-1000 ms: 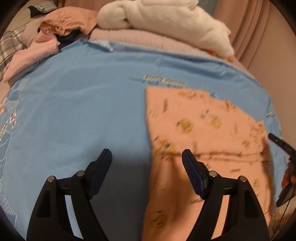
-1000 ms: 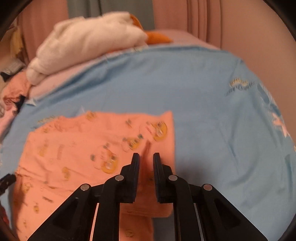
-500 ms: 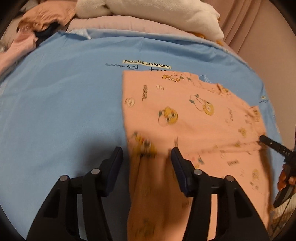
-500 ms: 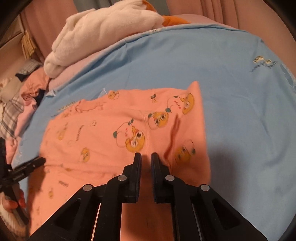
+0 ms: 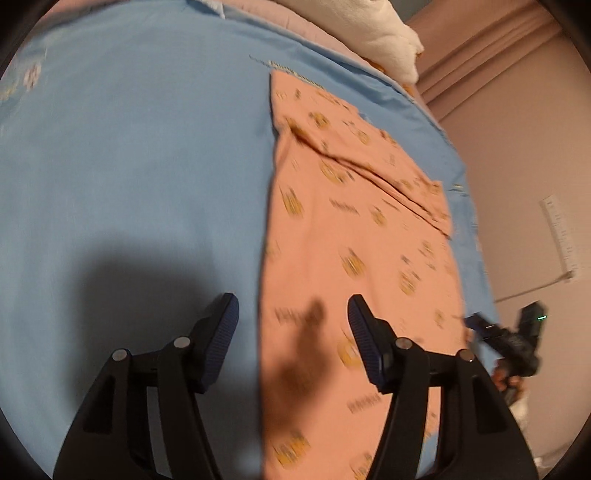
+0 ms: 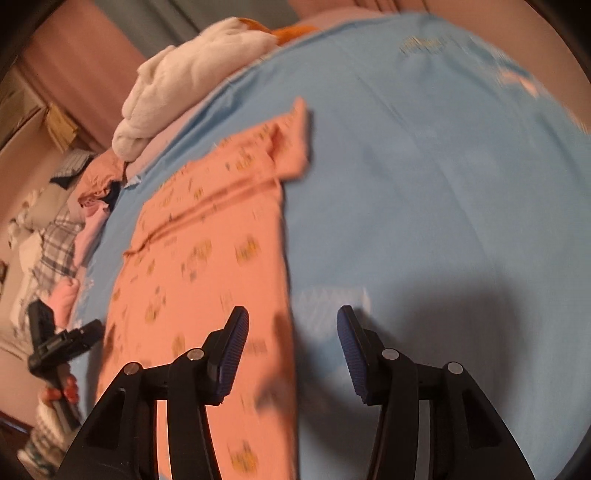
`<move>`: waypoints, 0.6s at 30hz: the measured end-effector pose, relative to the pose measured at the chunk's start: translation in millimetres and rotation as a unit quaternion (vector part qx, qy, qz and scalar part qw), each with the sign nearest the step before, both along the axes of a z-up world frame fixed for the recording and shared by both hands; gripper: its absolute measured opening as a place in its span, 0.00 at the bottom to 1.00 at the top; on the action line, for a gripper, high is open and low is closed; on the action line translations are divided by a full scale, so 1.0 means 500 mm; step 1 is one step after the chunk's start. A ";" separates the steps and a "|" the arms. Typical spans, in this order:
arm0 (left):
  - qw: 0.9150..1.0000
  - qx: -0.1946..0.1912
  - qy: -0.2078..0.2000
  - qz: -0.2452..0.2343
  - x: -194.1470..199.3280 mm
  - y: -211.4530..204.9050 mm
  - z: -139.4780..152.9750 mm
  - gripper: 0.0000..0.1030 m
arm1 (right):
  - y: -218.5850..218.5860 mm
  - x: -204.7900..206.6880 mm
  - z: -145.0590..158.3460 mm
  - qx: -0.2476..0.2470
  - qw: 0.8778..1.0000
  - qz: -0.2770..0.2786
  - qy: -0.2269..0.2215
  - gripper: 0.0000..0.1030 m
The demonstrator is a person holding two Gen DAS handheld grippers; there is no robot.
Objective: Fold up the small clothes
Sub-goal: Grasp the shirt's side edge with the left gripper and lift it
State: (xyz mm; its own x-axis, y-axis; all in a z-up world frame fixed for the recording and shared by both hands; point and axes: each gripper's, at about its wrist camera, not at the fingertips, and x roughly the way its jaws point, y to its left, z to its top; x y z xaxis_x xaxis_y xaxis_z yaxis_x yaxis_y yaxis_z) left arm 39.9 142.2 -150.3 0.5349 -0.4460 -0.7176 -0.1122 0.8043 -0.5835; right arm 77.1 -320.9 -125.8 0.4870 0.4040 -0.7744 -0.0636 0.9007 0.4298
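Note:
A peach garment (image 5: pixel 351 240) with small cartoon prints lies flat on the blue sheet (image 5: pixel 129 166), with a fold lying across its far end. My left gripper (image 5: pixel 293 325) hovers over the garment's left edge. Its jaws are opening, one finger is over the sheet and one over the cloth, and nothing is gripped. In the right wrist view the same garment (image 6: pixel 207 251) fills the left half. My right gripper (image 6: pixel 291 332) straddles the garment's right edge, its jaws opening and its pads off the cloth. Each gripper shows at the other view's edge, the right gripper (image 5: pixel 509 332) and the left gripper (image 6: pixel 62 339), each held in a hand. Both views are motion-blurred.
A white fluffy blanket (image 6: pixel 192 74) is heaped at the far end of the bed, with an orange item (image 6: pixel 291 31) behind it. Pink and plaid clothes (image 6: pixel 74 221) are piled at the far left. A beige wall (image 5: pixel 517 147) runs along the bed's right side.
Both grippers have pulled back along the garment toward its near end. The right jaws went from shut to wide apart. The left jaws narrowed, then widened slightly.

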 end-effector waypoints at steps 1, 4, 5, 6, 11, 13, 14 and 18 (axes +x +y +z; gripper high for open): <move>1.000 -0.017 0.000 -0.001 -0.016 -0.003 -0.004 0.59 | -0.005 -0.013 -0.005 0.009 1.000 0.000 0.005 0.49; 0.998 -0.055 0.002 -0.006 -0.045 -0.008 -0.012 0.59 | -0.013 -0.048 -0.010 0.036 0.999 0.016 0.010 0.49; 0.998 -0.062 0.002 -0.009 -0.053 -0.009 -0.014 0.59 | -0.011 -0.057 -0.015 0.049 0.998 0.028 0.017 0.49; 0.998 -0.068 0.001 -0.011 -0.064 -0.014 -0.015 0.59 | -0.009 -0.066 -0.017 0.055 0.998 0.033 0.021 0.49; 0.994 -0.103 0.004 -0.035 -0.103 -0.031 -0.017 0.59 | -0.003 -0.102 -0.029 0.099 0.992 0.059 0.041 0.49; 0.992 -0.116 0.005 -0.043 -0.121 -0.032 -0.020 0.59 | 0.000 -0.116 -0.033 0.109 0.991 0.070 0.046 0.49; 0.991 -0.124 0.005 -0.045 -0.127 -0.033 -0.021 0.59 | 0.002 -0.122 -0.034 0.113 0.990 0.073 0.046 0.49; 0.988 -0.148 0.008 -0.040 -0.124 -0.030 -0.027 0.59 | 0.009 -0.119 -0.047 0.130 0.987 0.076 0.047 0.49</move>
